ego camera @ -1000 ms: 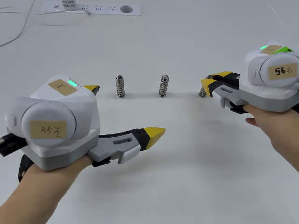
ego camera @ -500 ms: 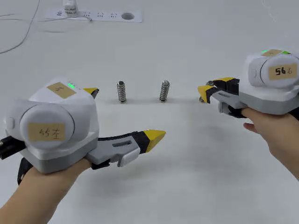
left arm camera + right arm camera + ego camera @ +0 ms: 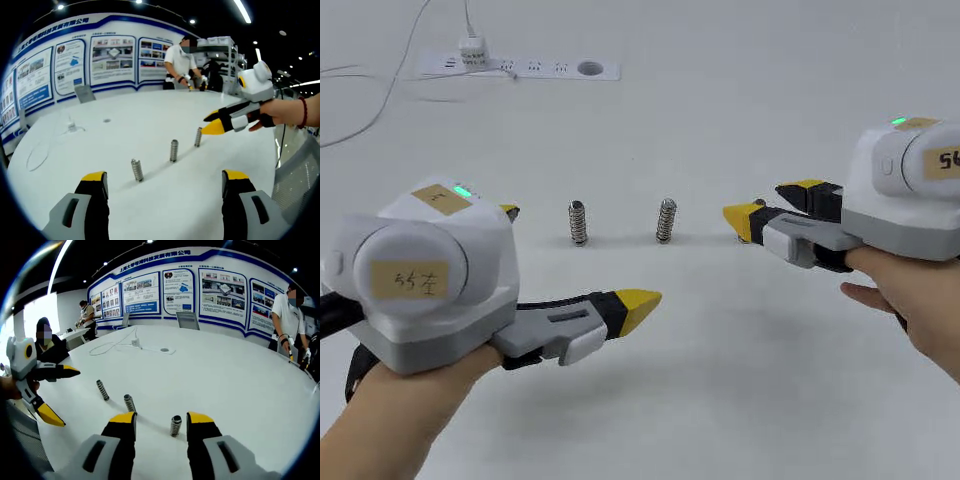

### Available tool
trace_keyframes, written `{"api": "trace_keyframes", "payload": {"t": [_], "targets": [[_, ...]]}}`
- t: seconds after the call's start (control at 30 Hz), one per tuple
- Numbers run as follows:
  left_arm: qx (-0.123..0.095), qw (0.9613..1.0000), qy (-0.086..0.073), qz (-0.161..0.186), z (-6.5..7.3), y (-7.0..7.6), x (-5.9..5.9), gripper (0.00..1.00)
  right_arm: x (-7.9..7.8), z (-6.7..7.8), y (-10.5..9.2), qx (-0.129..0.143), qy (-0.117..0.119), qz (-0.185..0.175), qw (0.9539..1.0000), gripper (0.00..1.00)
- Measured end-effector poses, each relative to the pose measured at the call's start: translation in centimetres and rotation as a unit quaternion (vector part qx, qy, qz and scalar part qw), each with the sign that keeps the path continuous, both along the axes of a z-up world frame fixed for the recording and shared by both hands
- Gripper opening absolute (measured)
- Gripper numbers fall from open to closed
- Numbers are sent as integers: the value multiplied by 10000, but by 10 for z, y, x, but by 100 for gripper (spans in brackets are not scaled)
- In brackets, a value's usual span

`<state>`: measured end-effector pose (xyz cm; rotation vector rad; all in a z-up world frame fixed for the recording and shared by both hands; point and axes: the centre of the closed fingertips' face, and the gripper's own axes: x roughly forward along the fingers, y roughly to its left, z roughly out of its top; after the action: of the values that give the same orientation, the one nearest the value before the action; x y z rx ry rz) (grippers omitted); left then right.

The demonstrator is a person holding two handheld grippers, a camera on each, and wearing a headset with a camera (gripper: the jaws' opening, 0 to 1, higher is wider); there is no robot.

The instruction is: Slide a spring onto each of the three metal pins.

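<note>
While holding left claw (image 3: 164, 175) and right claw (image 3: 162, 417) open and empty, see three springs (image 3: 666, 220) upright on the worktop (image 3: 720, 380), likely all on pins, so pull back from the last spring (image 3: 175, 425) between the right jaws.

A wide, smooth white tabletop (image 3: 720, 380) is carrying three short coiled metal springs, standing upright in a row with clear gaps between them: in the head view, the left spring (image 3: 578, 222), the middle spring (image 3: 666, 220) and the right spring (image 3: 175, 425). Toward the far edge a long white plastic power strip (image 3: 520, 68) is lying flat, with a white plug (image 3: 472, 46) sitting in it and a thin white cable (image 3: 390, 88) curling away.
</note>
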<state>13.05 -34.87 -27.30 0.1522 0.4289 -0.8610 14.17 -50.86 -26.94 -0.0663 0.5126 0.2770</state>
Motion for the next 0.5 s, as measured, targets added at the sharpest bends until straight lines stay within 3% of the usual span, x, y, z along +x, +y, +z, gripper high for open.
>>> {"api": "trace_keyframes", "payload": {"t": [0.1, 0.5], "targets": [[72, 10000, 18, 31, 1, 4, 0, 95, -5, 6, 5, 51, -34, 109, 9999, 44], [18, 9998, 51, 182, 11, 18, -1, 93, -26, 13, 14, 164, 55, 328, 9993, 52]]}}
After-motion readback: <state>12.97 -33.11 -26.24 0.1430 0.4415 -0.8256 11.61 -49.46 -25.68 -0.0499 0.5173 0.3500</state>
